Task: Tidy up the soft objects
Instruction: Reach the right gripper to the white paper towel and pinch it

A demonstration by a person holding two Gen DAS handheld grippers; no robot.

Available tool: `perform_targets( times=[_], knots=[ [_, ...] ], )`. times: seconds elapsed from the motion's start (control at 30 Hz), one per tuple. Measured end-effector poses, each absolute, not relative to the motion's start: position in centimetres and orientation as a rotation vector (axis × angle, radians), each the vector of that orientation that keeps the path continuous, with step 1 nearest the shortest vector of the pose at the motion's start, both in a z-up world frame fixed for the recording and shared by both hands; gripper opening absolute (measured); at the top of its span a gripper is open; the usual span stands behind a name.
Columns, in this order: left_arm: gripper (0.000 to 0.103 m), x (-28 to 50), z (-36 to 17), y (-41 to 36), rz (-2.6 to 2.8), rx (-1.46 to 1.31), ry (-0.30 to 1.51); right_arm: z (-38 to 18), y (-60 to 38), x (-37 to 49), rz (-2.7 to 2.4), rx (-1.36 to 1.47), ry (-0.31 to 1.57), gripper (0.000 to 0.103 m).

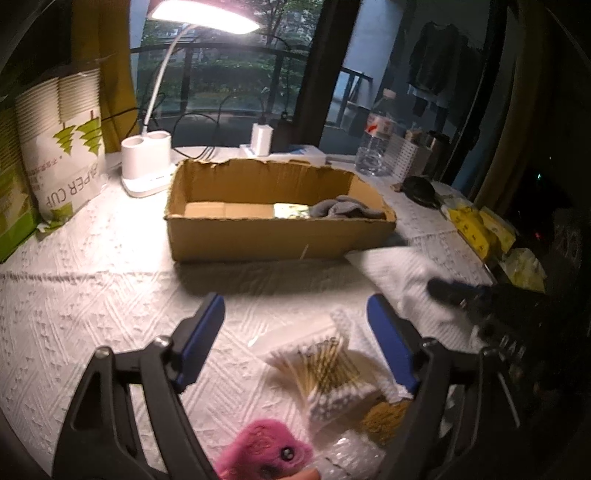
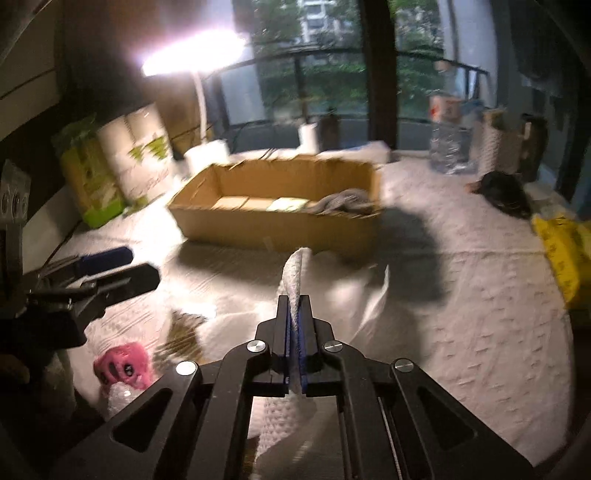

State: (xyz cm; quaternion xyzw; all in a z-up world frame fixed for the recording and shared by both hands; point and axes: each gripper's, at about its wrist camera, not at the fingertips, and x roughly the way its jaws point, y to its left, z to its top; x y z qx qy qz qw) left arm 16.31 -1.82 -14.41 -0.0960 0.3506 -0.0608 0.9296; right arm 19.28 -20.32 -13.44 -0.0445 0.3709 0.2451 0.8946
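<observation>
Left wrist: left gripper (image 1: 295, 314) spread wide above cotton swabs (image 1: 325, 365); pink plush toy (image 1: 264, 452) cut off at bottom edge.

Right wrist: right gripper (image 2: 294, 314) pinching white paper towel (image 2: 295, 273), blurred, before cardboard box (image 2: 273, 221) holding grey cloth (image 2: 343, 203).

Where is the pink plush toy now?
The pink toy lies at the bottom of the left wrist view, below the open left gripper, beside the cotton swabs.

A lit desk lamp (image 1: 205, 16) flared white, blowing out the bench (image 1: 92, 295) beneath. The cardboard box (image 1: 273, 236) cast a dark shadow forward. The right wrist view was motion-blurred; fisheye edges fell black.
</observation>
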Motion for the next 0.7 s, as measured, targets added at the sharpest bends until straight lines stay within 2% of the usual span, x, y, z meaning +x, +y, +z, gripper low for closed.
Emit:
perform_targets(
  times=[0.2, 0.37, 0.4, 0.43, 0.5, 0.53, 0.7],
  knots=[
    [0.081, 17.1, -14.4, -3.6, -0.144, -0.172, 0.730, -13.5, -25.0, 20.5, 0.388, -0.064, 0.756, 0.004],
    [0.081, 17.6, -14.8, -4.8, -0.156, -0.150, 0.750, -15.9, -26.7, 22.0, 0.312, -0.091, 0.817, 0.004],
    [0.081, 17.6, -14.8, -5.0, -0.157, -0.146, 0.753, -16.4, -26.8, 22.2, 0.307, -0.089, 0.832, 0.007],
    [0.081, 17.6, -14.9, -5.1, -0.158, -0.142, 0.754, -16.6, -26.8, 22.3, 0.306, -0.087, 0.838, 0.011],
    [0.081, 17.7, -14.9, -5.3, -0.161, -0.136, 0.758, -16.8, -26.6, 22.2, 0.318, -0.075, 0.831, 0.051],
    [0.081, 17.7, -15.0, -5.4, -0.162, -0.133, 0.759, -16.5, -26.5, 21.9, 0.332, -0.066, 0.810, 0.057],
    [0.081, 17.9, -15.4, -6.3, -0.178, -0.105, 0.782, -15.7, -25.2, 21.2, 0.406, -0.065, 0.766, 0.064]
  ],
)
